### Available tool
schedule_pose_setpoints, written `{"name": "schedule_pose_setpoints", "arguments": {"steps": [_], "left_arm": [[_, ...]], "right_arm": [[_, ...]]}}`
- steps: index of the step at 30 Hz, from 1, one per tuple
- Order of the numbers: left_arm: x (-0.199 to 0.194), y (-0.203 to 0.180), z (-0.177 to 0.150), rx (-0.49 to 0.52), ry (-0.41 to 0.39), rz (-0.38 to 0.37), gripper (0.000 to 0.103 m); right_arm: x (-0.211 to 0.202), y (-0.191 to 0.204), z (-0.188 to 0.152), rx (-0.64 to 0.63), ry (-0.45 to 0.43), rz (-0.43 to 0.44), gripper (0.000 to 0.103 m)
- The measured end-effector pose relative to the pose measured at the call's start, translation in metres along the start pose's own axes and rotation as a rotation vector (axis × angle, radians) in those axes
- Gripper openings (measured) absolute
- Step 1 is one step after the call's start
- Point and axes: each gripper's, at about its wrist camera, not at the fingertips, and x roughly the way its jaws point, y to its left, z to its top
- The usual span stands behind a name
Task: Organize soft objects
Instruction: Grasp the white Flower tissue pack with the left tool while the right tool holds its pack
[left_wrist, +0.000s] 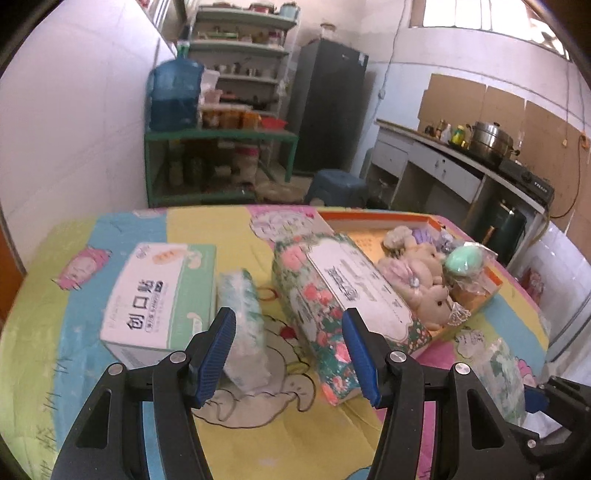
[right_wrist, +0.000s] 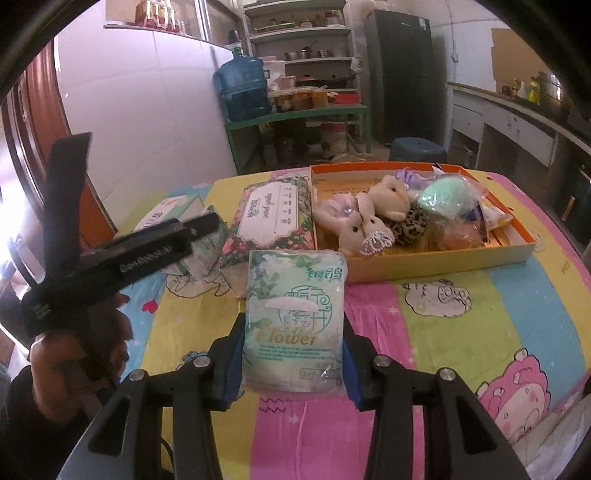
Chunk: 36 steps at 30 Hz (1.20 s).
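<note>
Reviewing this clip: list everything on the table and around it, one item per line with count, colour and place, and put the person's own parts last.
tissue pack: 1, pale green, held above the cloth in the right claw
second tissue pack: 1, pale green, lying between the white box and the floral box
white box: 1, white and green, left on the table
floral box: 1, green with pink flowers, beside the tray
tray: 1, orange, far right of the table
plush toys: several, beige and lilac, in the tray
green ball: 1, mint, bagged, in the tray
tablecloth: 1, striped cartoon print
water jug: 1, blue, on the green bench
fridge: 1, dark, back wall
left claw: open, empty
right claw: shut on the pack
</note>
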Motion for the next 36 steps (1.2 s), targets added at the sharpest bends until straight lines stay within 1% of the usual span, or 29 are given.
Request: {"name": "schedule_pose_setpoints", "arguments": {"steps": [2,5,11,13,18,22,24,26,27,28,33,36], "left_arm": [[0.001,-0.005,0.0,0.017,-0.007,0.017,0.061],[0.005,-0.008,-0.003,0.044,-0.005,0.079,0.06],[0.004,-0.002,-0.003,0.045,-0.008,0.136,0.06],[0.006,-0.002,-0.001,0.044,-0.006,0.138,0.06],[0.012,-0.007,-0.001,0.078,0.004,0.155,0.06],[0.007,-0.006,-0.002,0.059,0.02,0.112,0.06],[0.001,-0.007,-0.004,0.059,0.011,0.102,0.06],[-0.001,-0.009,-0.006,0.067,0.021,0.112,0.06],[0.001,-0.008,-0.007,0.058,0.042,0.115,0.06],[0.001,-0.007,-0.009,0.047,0.046,0.116,0.06],[0.002,0.004,-0.013,-0.002,0.037,0.158,0.06],[0.01,0.011,-0.012,-0.028,0.05,0.183,0.061]], "right_arm": [[0.001,-0.002,0.002,-0.004,-0.01,0.008,0.045],[0.004,-0.005,0.002,0.006,-0.011,0.03,0.045],[0.012,-0.013,-0.001,0.033,0.004,0.066,0.045],[0.012,-0.014,0.0,0.033,0.003,0.07,0.045],[0.013,-0.017,-0.001,0.044,0.001,0.073,0.045],[0.015,-0.021,-0.001,0.062,0.004,0.077,0.045],[0.016,-0.022,-0.002,0.065,0.005,0.078,0.045],[0.016,-0.022,-0.002,0.067,0.005,0.082,0.045],[0.017,-0.022,-0.002,0.069,0.006,0.087,0.045],[0.018,-0.021,-0.002,0.069,0.007,0.09,0.045],[0.022,-0.021,-0.004,0.064,0.018,0.094,0.045],[0.023,-0.023,-0.005,0.077,0.023,0.108,0.045]]}}
